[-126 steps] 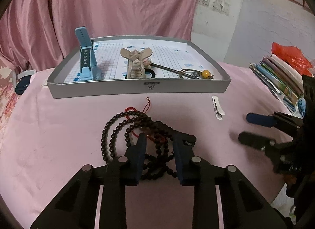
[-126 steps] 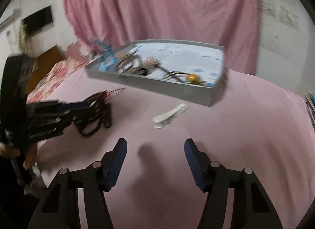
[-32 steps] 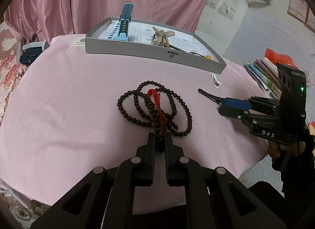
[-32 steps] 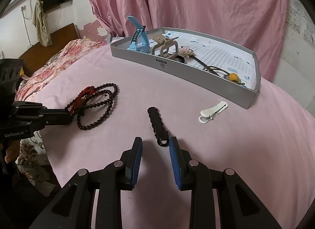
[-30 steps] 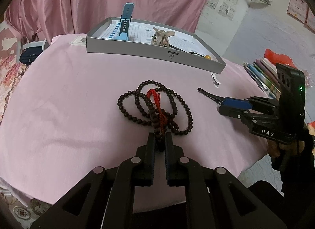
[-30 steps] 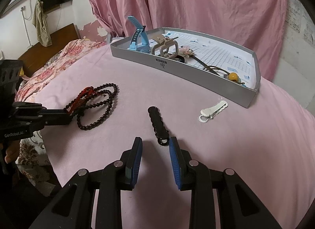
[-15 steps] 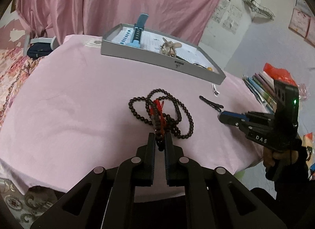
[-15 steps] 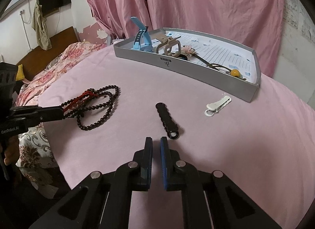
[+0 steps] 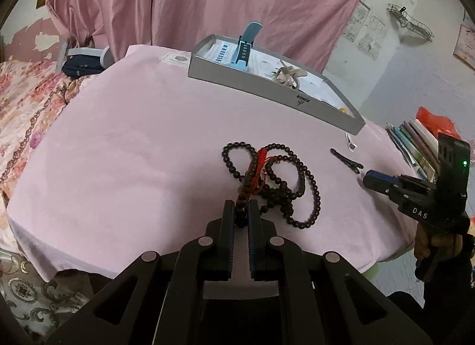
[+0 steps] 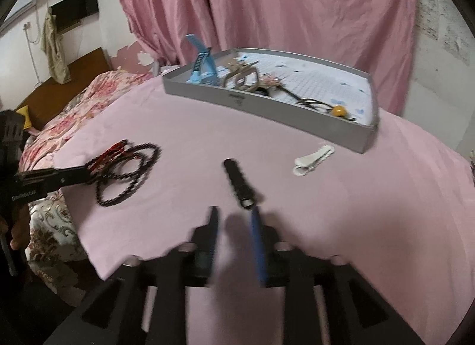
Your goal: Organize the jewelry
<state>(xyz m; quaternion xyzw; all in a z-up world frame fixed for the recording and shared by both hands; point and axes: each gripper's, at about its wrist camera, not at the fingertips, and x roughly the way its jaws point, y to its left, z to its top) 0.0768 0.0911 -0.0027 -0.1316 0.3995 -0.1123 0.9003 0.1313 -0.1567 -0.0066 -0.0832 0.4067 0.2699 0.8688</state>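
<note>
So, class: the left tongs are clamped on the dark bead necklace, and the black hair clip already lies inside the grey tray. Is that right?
Not quite. The left tongs are clamped on the dark bead necklace, but the black hair clip lies on the pink cloth in front of the grey tray, not inside it. The right wrist view shows this.

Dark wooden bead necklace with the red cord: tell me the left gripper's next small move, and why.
Probably lift it clear of the pink cloth and carry it toward the grey tray. The left gripper is shut on one end of the dark wooden bead necklace with the red cord, while its loops lie on the cloth, outside the tray that holds the other pieces.
</note>
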